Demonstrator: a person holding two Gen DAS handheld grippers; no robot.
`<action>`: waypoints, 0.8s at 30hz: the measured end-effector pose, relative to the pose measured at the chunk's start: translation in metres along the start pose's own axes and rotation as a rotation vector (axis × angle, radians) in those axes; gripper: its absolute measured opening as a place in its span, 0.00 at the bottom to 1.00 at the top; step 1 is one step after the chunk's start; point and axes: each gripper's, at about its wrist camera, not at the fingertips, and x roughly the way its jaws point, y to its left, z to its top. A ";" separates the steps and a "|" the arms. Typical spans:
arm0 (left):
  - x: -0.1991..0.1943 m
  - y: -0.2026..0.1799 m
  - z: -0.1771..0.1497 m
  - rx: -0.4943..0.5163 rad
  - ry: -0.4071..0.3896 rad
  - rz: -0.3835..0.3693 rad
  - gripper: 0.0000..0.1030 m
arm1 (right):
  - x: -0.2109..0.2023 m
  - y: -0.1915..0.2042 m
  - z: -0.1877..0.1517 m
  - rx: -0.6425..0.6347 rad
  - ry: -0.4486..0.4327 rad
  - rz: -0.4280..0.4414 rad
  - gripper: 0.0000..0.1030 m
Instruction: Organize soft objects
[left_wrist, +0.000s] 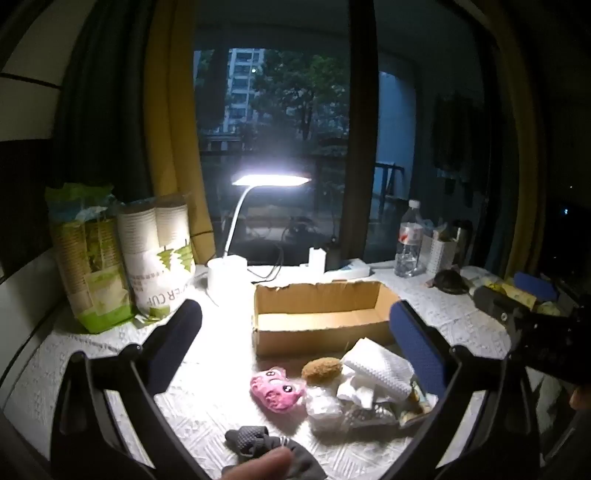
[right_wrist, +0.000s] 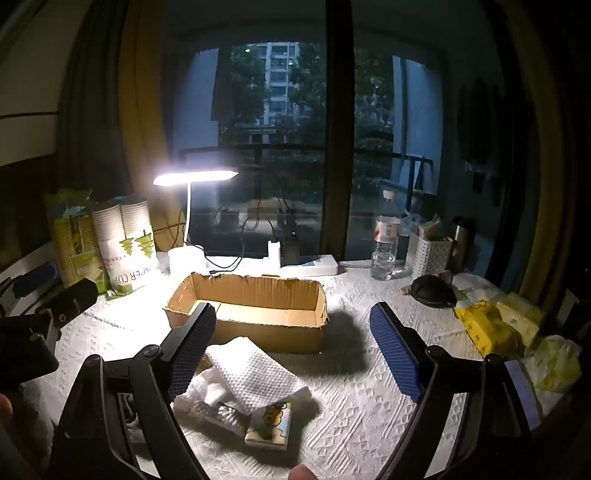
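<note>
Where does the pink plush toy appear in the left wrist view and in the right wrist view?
Left wrist view: the pink plush toy lies low in the middle, in front of the cardboard box.
Right wrist view: not visible.
Shared landmark: the cardboard box, with the lit desk lamp behind it.

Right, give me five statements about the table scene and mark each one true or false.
1. The brown cardboard box holds the pink plush toy. False: the box looks empty; the toy lies on the table in front of it.
2. The white desk lamp is lit. True.
3. The left gripper grips the brown fuzzy ball. False: its jaws stand open, holding nothing.
4. The right gripper is open. True.
5. The clear plastic water bottle lies on its side. False: it stands upright.
</note>
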 end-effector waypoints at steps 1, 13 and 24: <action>0.000 0.001 0.000 -0.002 0.008 -0.008 0.99 | 0.000 0.000 0.000 0.000 0.001 0.000 0.85; 0.007 -0.001 0.002 -0.014 0.036 0.009 0.99 | -0.001 -0.003 -0.004 0.011 -0.006 0.004 0.86; 0.005 -0.001 0.006 -0.017 0.036 0.014 0.99 | 0.001 -0.002 0.002 0.010 0.001 0.009 0.86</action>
